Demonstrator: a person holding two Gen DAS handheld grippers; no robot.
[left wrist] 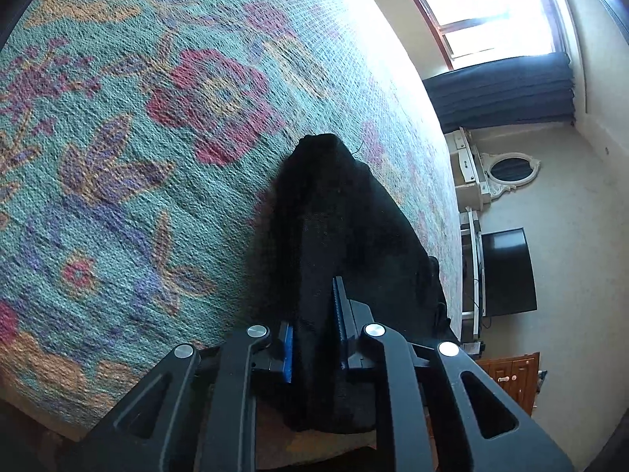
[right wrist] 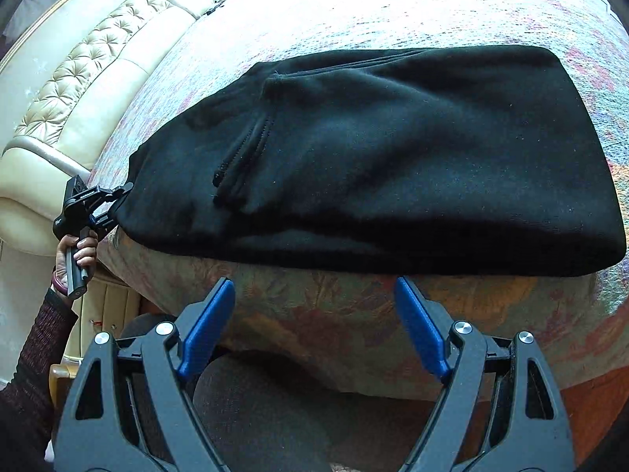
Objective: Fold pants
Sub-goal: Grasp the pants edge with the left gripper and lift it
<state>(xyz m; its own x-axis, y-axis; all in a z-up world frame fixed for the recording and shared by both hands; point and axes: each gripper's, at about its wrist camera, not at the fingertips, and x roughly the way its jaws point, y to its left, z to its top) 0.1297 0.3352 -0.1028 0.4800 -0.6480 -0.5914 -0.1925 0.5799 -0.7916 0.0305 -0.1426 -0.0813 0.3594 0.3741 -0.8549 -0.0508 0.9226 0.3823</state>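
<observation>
Left hand [right wrist: 80, 251] grips its handle at the bed corner; left gripper [left wrist: 314, 338] pinches a black fold of the pants [right wrist: 377, 157]. Right gripper [right wrist: 314, 326] hovers just short of the pants' near edge — fingers spread wide, holding nothing. Pants lie folded on the floral bedspread [left wrist: 118, 137]; small markings on the gripper body — apparently illegible.

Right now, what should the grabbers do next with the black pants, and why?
Probably the right gripper should move forward and pinch the near edge of the pants. It is open and empty, just short of that edge, while the left gripper already clamps the cloth at the other end. With both ends held, the next fold can be lifted evenly.
</observation>
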